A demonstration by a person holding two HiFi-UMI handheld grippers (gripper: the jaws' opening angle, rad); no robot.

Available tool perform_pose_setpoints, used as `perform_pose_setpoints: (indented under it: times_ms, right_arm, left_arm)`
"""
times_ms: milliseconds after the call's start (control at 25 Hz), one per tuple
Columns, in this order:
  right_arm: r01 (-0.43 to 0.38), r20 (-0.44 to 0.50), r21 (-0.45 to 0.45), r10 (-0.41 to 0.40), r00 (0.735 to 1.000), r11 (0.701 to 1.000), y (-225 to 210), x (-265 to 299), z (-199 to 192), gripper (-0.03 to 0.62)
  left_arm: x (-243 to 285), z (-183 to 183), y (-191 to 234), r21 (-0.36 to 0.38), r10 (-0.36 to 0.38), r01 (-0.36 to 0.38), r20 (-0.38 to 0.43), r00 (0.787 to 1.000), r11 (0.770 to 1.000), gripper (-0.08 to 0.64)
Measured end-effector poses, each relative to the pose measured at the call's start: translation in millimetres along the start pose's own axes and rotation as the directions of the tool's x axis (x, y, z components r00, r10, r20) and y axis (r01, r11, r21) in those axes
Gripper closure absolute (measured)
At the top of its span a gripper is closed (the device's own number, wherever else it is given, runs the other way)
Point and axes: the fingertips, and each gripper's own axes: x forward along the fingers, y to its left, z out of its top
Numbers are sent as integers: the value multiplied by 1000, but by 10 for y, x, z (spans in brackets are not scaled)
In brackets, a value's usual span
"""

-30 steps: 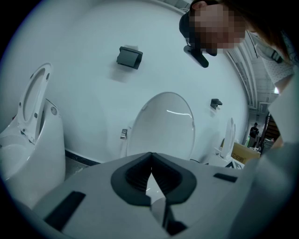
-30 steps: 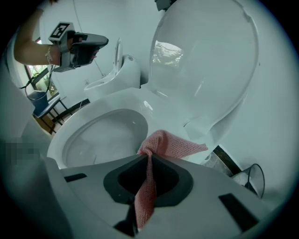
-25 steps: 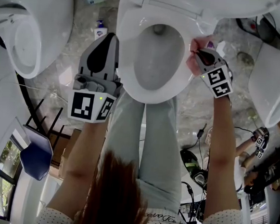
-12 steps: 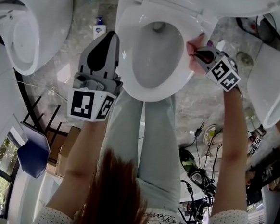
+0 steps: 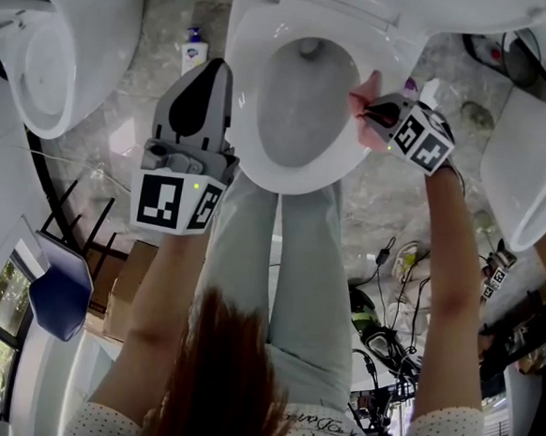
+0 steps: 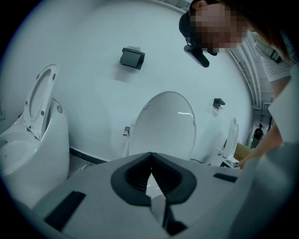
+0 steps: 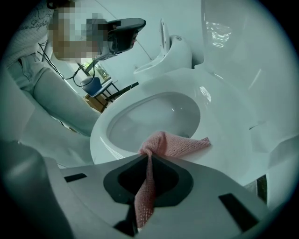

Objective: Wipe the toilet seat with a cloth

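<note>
My left gripper (image 5: pixel 208 85), jaws pressed together and empty, hangs beside the glossy white oval toilet seat (image 5: pixel 246 116). My right gripper (image 5: pixel 366 112) pinches the pink mesh cloth (image 7: pixel 174 144), spread just ahead of its jaws on the seat's right rim.

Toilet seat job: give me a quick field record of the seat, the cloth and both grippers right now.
toilet seat: white, down
cloth: pink, free end lying on the toilet seat's right side in the head view
right gripper: shut on the cloth
left gripper: shut, empty, beside the toilet seat's left edge
</note>
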Motion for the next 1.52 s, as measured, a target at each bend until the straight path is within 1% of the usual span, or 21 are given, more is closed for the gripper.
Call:
perform_pose_setpoints:
  times_ms: [160, 440, 640, 880, 1520]
  right_arm:
    - [9, -42, -6, -10, 999, 1000, 62, 107, -28, 555]
    - [29, -125, 50, -22, 992, 998, 230, 194, -66, 555]
    - [31, -122, 65, -23, 992, 997, 376, 273, -45, 555]
    - [62, -141, 125, -44, 989, 990, 432, 295, -51, 555]
    - [52, -140, 165, -28, 990, 985, 676, 430, 0, 555]
  left_arm:
    - [-32, -8, 10, -1, 3, -3, 3, 1000, 1000, 561]
    - [-76, 0, 18, 1, 7, -7, 9, 1000, 1000, 561]
    - [-114, -26, 41, -1, 9, -9, 5, 1000, 1000, 561]
    - [-126, -29, 20, 2, 1, -1, 1, 1000, 1000, 561]
    - [-186, -17, 67, 4, -1, 1, 2, 1000, 1000, 561]
